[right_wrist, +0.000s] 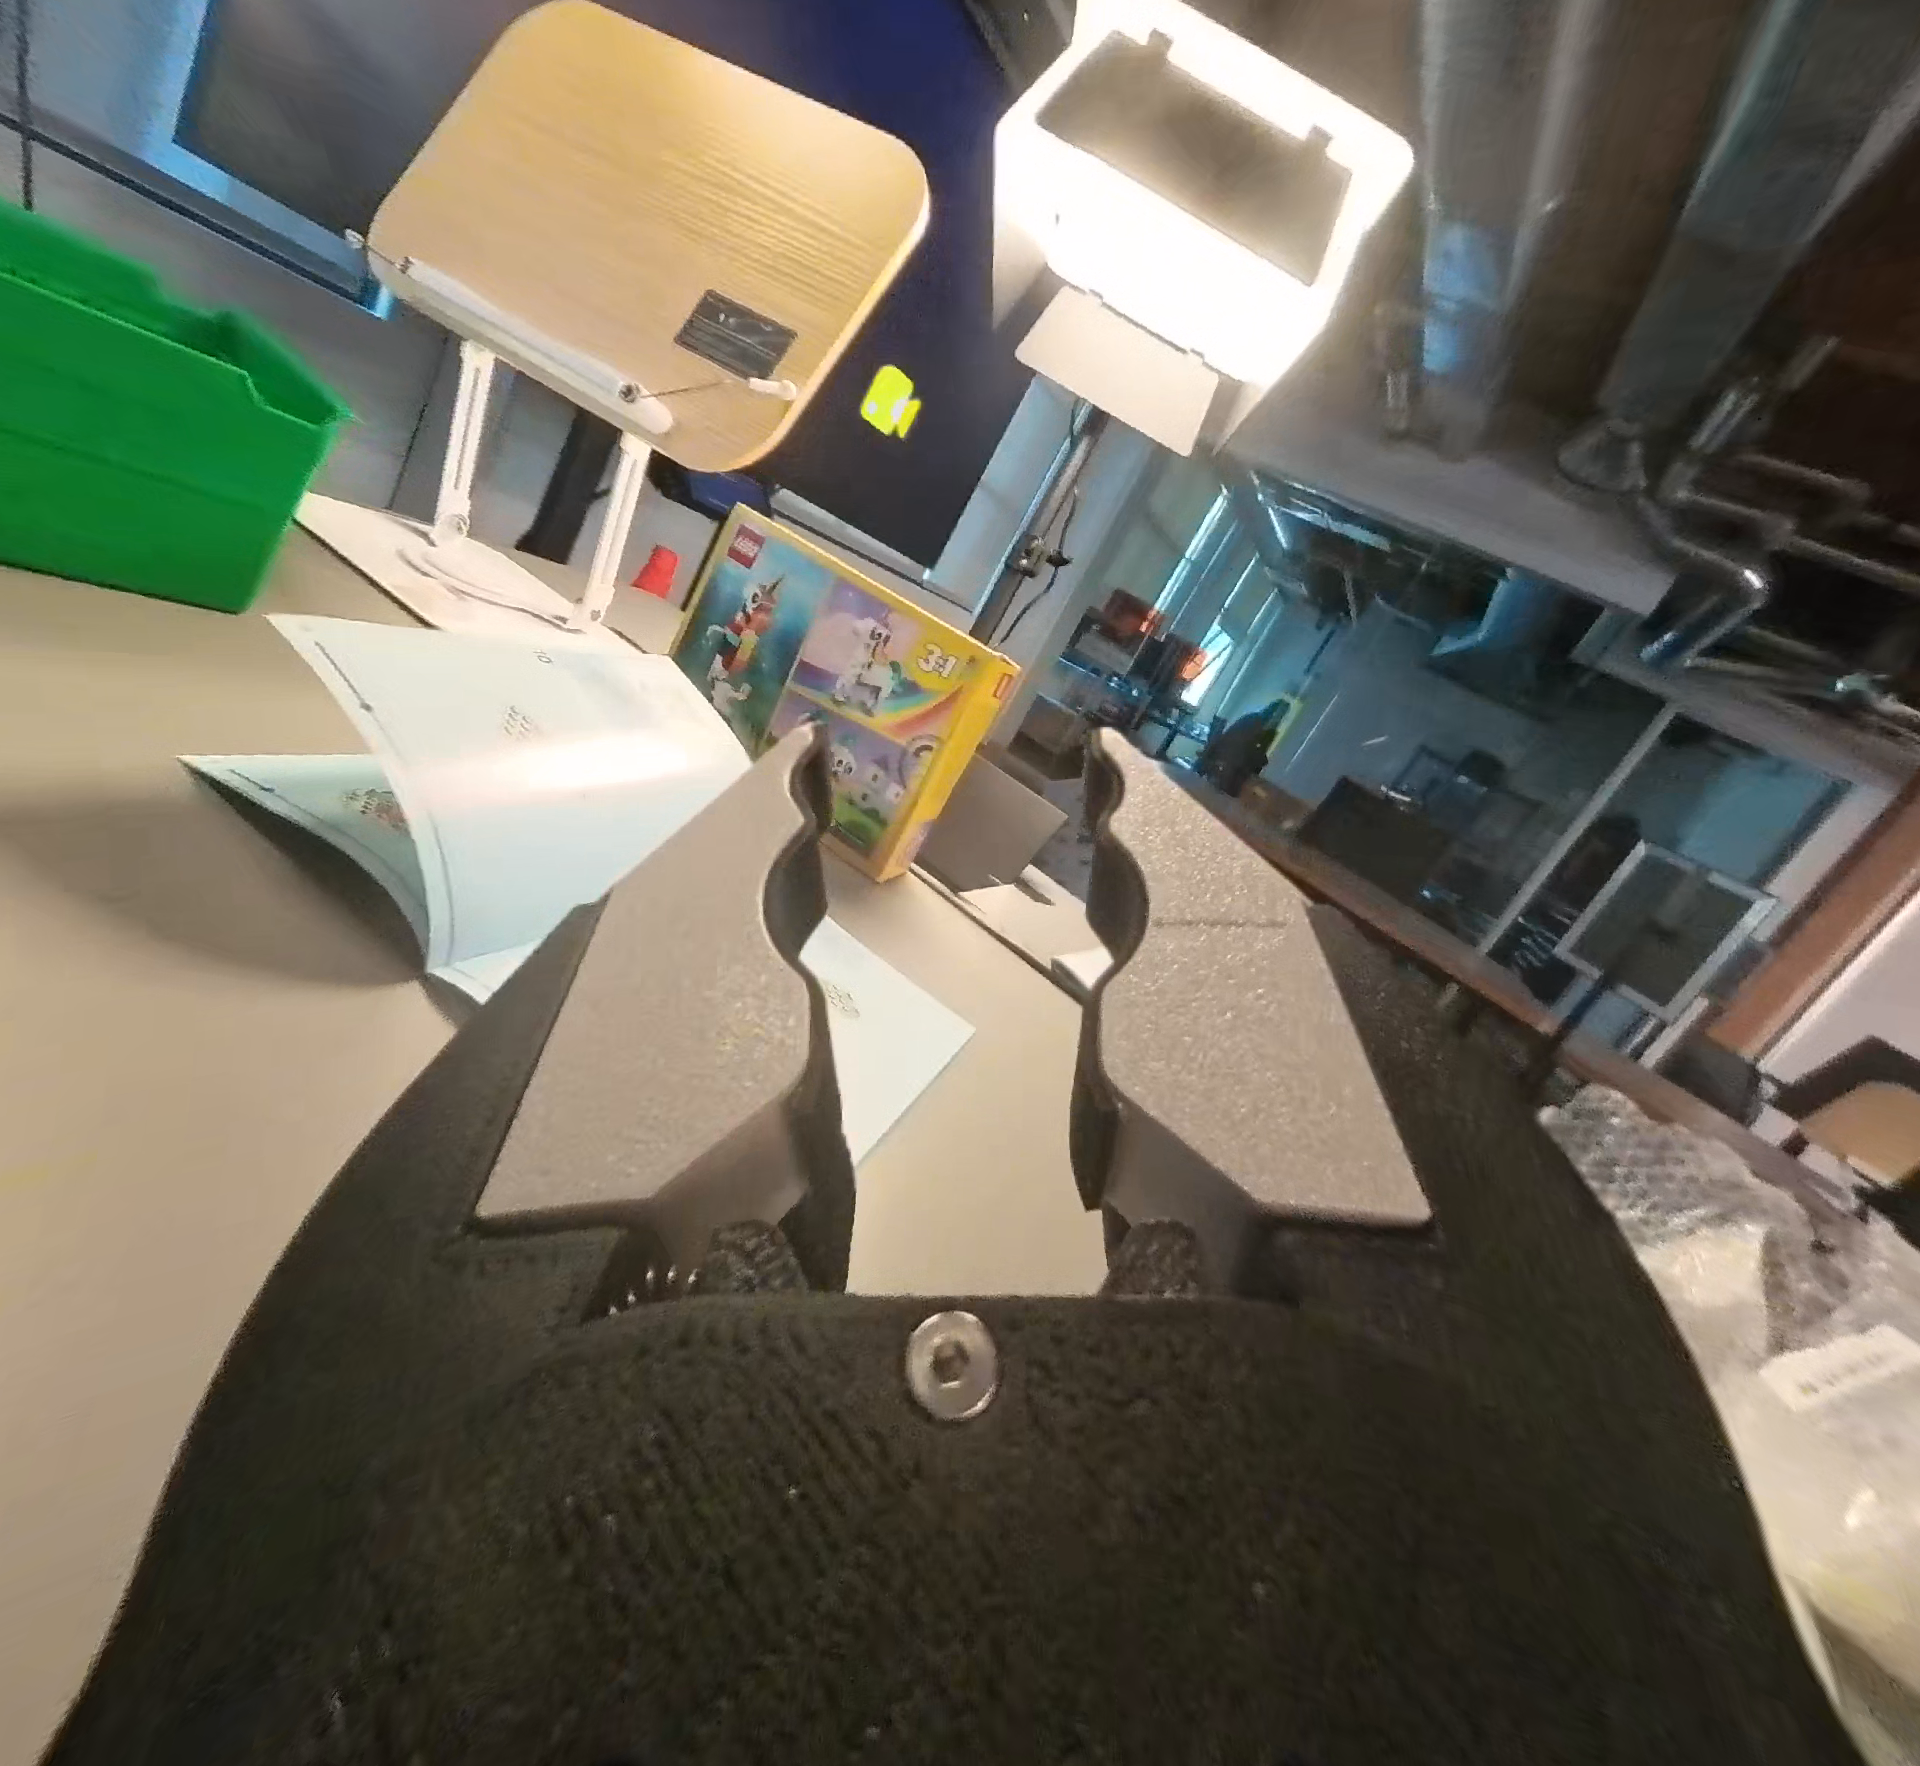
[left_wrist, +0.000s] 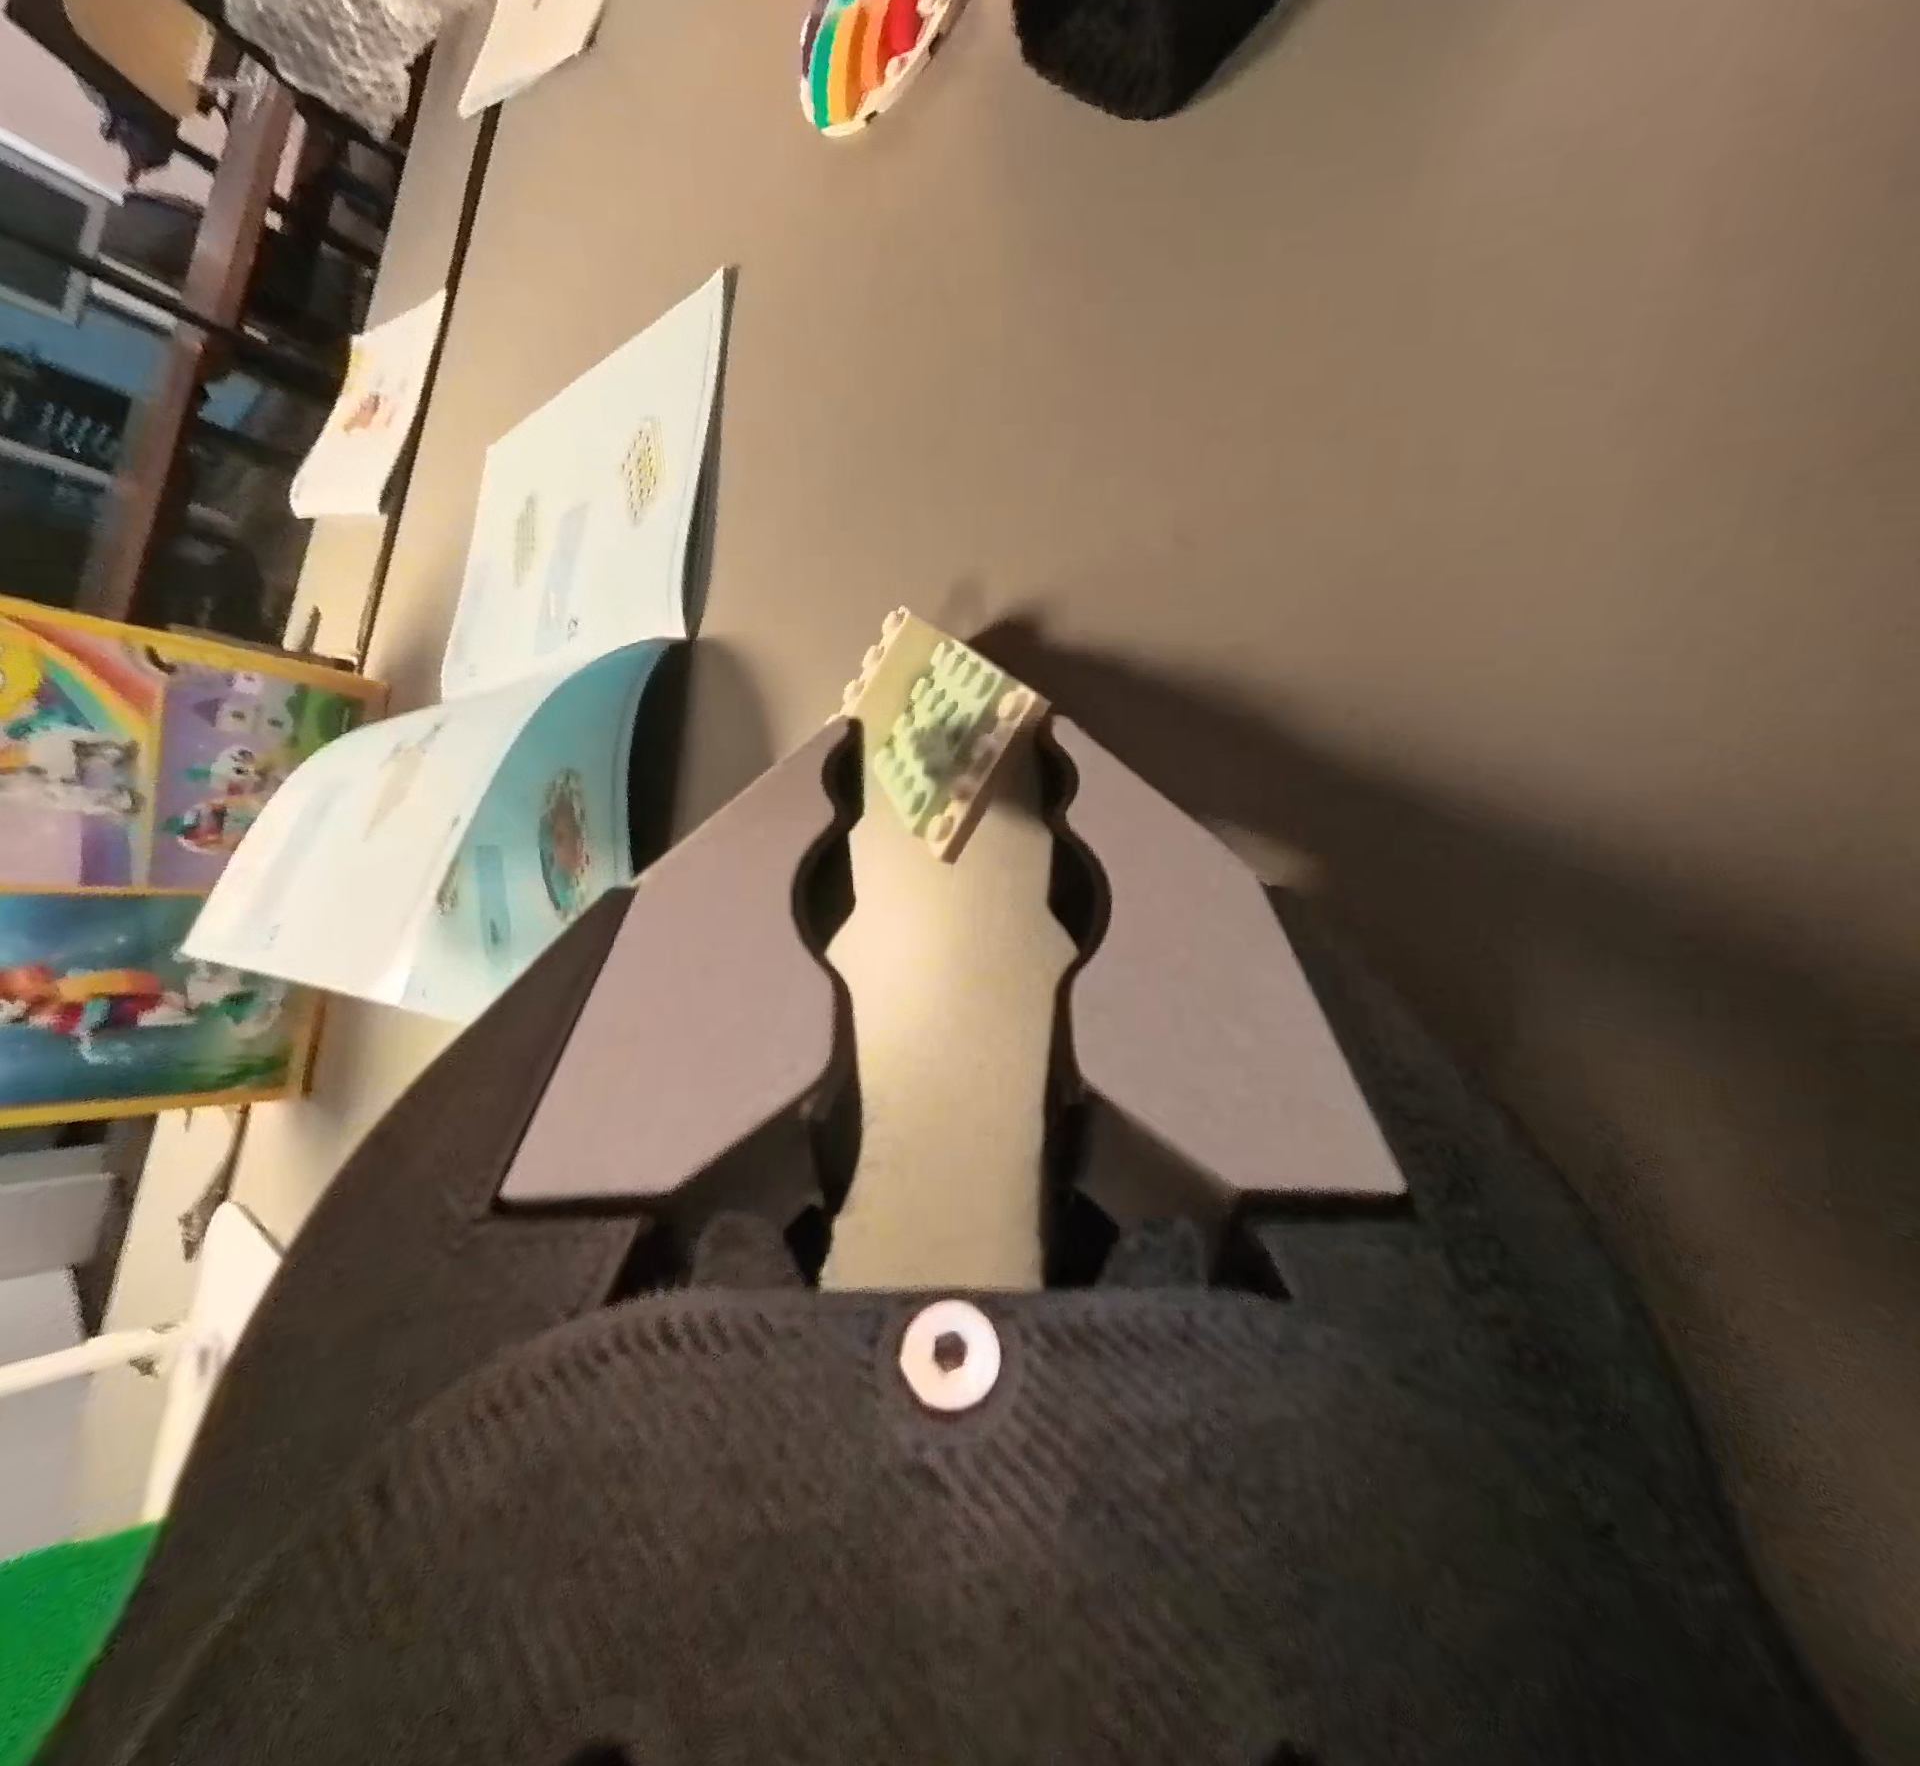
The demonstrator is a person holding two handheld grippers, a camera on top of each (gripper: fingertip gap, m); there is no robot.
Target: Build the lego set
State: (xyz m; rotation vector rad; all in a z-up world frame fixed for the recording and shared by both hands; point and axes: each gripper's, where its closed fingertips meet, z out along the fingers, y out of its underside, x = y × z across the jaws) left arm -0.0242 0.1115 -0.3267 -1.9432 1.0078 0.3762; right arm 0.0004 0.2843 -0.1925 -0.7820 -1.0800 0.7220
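One pale green lego plate (left_wrist: 940, 737) pinched between left fingers (left_wrist: 831, 760); right fingers (right_wrist: 800, 760) spread, empty.

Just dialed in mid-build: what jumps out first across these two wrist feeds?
In the left wrist view, the pale green lego plate assembly sits between the tips of the left gripper, tilted over the grey table, with the colourful round lego build farther off. In the right wrist view, the right gripper is open and empty, pointing toward the yellow lego box beyond the curled instruction booklet.
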